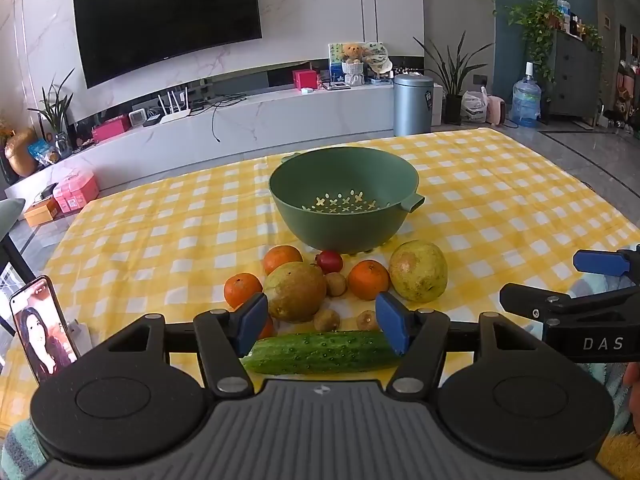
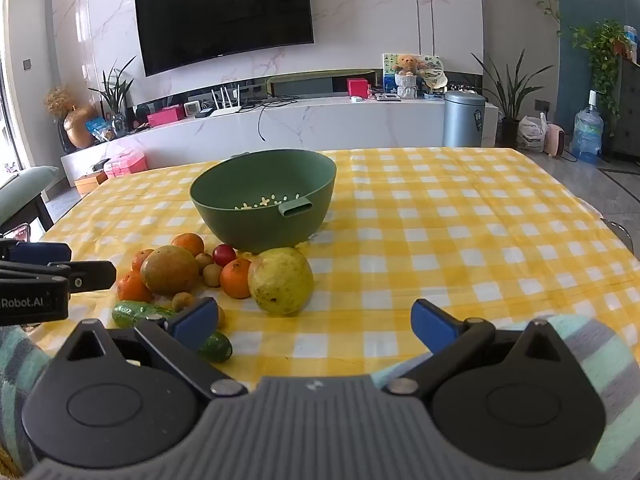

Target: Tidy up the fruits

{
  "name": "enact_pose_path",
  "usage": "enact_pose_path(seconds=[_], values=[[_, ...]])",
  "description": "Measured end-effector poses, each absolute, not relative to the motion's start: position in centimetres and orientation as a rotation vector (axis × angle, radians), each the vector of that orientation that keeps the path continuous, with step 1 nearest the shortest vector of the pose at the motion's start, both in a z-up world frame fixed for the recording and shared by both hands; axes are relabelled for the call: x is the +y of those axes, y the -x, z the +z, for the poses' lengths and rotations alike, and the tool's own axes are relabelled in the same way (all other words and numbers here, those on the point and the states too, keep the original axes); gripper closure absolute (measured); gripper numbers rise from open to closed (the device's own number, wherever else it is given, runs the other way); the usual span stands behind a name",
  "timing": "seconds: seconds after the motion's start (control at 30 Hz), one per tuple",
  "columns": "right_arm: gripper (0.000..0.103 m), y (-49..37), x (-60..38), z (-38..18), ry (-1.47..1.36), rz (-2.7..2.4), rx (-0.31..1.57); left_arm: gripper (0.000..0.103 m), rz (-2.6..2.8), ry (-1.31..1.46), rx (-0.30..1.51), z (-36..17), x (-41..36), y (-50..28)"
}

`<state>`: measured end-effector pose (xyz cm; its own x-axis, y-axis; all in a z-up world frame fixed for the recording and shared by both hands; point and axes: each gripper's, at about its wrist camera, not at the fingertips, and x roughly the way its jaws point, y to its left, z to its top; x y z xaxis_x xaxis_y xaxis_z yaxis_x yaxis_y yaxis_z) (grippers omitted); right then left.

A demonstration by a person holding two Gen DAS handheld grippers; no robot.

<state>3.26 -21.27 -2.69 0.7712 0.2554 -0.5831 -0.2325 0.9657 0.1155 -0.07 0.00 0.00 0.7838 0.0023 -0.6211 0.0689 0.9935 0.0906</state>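
A table covered by a yellow-and-white checked cloth carries all task items. A green bowl, perforated at the bottom and empty, stands upright at the far side of the fruit group, with a short handle on its right. Near the bowl, the fruit lies in a loose cluster on the cloth. A cucumber lies crosswise at the near edge of the cluster. A brownish-green mango sits left of centre; a yellow-green pear sits on the right. Three oranges surround them: one far left, one behind the mango, one between mango and pear. A red plum lies just beside the bowl base. Small brown fruits lie between the larger pieces. The left gripper hovers above the cucumber, jaws partly spread, pads clear of all fruit. The right gripper hovers near the pear, jaws at full spread, nothing between them.
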Motion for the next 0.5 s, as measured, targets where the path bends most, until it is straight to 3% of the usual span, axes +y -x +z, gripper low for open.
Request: enact_pose_path(seconds=[0.5], values=[[0.004, -3.35, -21.33, -2.68, -0.039, 0.263, 0.639, 0.030, -0.036, -0.112, 0.671, -0.41, 0.37, -0.30]])
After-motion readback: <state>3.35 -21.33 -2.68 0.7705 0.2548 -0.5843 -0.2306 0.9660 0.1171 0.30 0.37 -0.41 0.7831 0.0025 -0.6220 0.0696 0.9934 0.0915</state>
